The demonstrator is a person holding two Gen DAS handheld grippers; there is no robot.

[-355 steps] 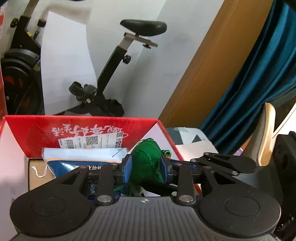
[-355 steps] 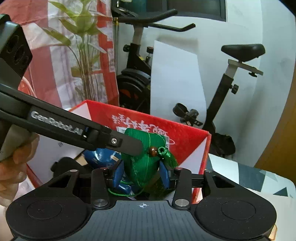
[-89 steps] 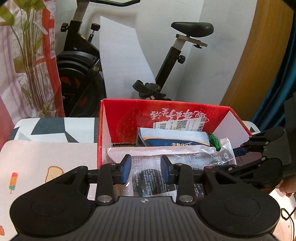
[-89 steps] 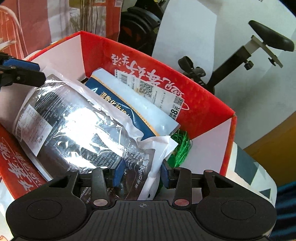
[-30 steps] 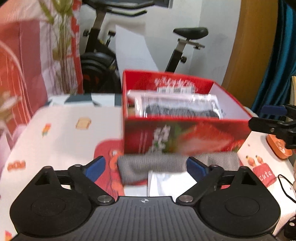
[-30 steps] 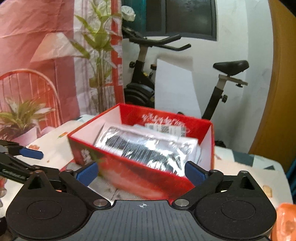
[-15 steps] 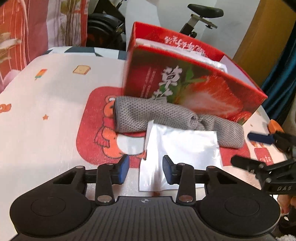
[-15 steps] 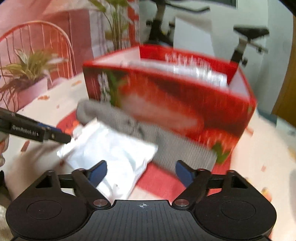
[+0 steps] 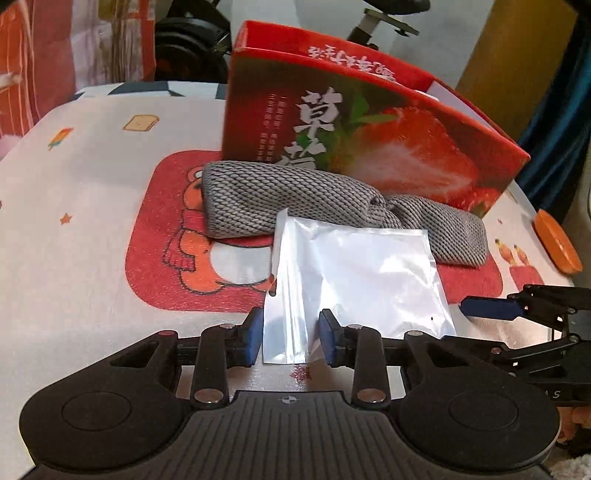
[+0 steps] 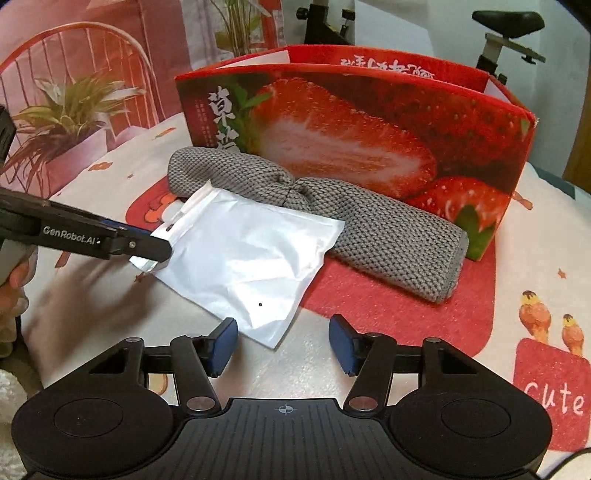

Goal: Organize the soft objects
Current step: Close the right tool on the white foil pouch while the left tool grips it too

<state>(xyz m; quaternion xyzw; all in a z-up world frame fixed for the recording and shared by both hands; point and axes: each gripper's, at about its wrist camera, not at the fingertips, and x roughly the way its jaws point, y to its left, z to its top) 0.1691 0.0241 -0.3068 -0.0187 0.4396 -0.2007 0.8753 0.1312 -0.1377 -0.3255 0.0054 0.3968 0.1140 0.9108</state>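
A shiny silver-white pouch (image 9: 351,273) lies on the tablecloth in front of a rolled grey knit cloth (image 9: 295,195). Behind both stands the red strawberry box (image 9: 369,110). My left gripper (image 9: 290,338) is partly open with its blue pads either side of the pouch's near left corner. In the right wrist view the left gripper's fingers (image 10: 147,245) reach that corner of the pouch (image 10: 243,258). My right gripper (image 10: 282,345) is open and empty, just short of the pouch's near right corner. The grey cloth (image 10: 332,214) leans against the box (image 10: 351,122).
An orange dish (image 9: 557,240) sits at the table's right edge. A potted plant (image 10: 62,110) and an exercise bike (image 10: 509,33) stand beyond the table. The tablecloth (image 9: 74,221) has red cartoon patches.
My left gripper has moved forward so its pads straddle the pouch's corner. My right gripper has come closer to the pouch and narrowed slightly, staying open.
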